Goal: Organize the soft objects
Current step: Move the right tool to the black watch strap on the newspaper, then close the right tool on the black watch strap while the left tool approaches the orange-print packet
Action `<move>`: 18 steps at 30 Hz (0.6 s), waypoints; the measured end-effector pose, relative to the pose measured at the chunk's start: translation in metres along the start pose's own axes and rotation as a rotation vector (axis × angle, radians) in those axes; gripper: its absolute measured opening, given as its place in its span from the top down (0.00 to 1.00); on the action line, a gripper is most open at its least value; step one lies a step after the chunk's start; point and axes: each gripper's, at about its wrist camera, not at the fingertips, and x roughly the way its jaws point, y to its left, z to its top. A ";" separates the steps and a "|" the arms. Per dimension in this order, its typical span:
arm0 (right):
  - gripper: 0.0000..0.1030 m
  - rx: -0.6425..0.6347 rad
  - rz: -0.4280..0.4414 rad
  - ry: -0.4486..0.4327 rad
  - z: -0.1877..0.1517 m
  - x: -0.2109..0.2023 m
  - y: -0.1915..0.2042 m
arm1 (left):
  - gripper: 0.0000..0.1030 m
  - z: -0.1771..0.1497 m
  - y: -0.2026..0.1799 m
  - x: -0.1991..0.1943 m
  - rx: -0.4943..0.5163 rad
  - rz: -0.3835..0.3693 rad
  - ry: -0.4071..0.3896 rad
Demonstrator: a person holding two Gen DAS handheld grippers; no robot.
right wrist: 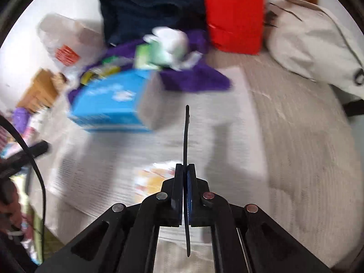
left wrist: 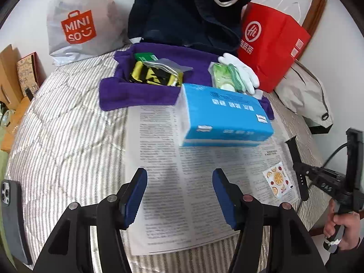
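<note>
Soft objects: gathered at 12 o'clock in the left wrist view, at the far end of the bed, most of them on or around the purple towel.
Bed (left wrist: 68,136): striped quilt, carries everything.
Newspaper (left wrist: 163,182): spread flat on the quilt, centre to 6 o'clock.
Dark garment (left wrist: 182,16): heaped at 12 o'clock against the wall, behind the towel.
White shopping bag (left wrist: 79,22): orange logo, upright at 11 o'clock.
Red paper bag (left wrist: 273,45): upright at 1 o'clock, just beside the garment.
Beige jacket (left wrist: 302,95): slumped at 2 o'clock, right of the red bag.
Purple towel (left wrist: 141,91): rumpled, between the newspaper and the garment.
Blue tissue pack (left wrist: 225,113): at the centre, its far end over the towel, its near end over the newspaper.
Foil packets (left wrist: 154,72): yellow-black, lying on the towel at 11 o'clock.
White glove (left wrist: 243,70): at 1 o'clock, touching the green pack (left wrist: 224,77) and the foot of the red bag.
Black strap (left wrist: 297,159): at 3 o'clock, hanging above the newspaper.
Orange-print sachet (left wrist: 277,179): flat on the newspaper at 4 o'clock, near the strap.
Left hand-held gripper (left wrist: 179,173): jaws spread, nothing between them, above the newspaper at 6 o'clock.
Right hand-held gripper (right wrist: 184,166): jaws pressed together, pinching the black strap, seen edge-on in its own blurred view.
Hand (left wrist: 341,229): at 4 o'clock, gripping the right tool's handle.
</note>
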 end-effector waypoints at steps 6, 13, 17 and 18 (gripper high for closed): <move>0.97 0.034 -0.014 0.038 -0.013 0.017 -0.010 | 0.44 -0.006 -0.007 0.005 0.014 -0.007 0.025; 0.95 -0.011 0.040 0.047 -0.018 0.021 0.032 | 0.44 -0.017 -0.007 0.003 0.026 -0.007 0.035; 0.95 0.006 0.127 0.060 -0.019 0.024 0.052 | 0.44 -0.024 -0.003 0.004 0.022 -0.004 0.045; 0.95 0.004 0.137 0.061 -0.019 0.025 0.058 | 0.44 -0.025 -0.002 0.004 0.019 -0.004 0.047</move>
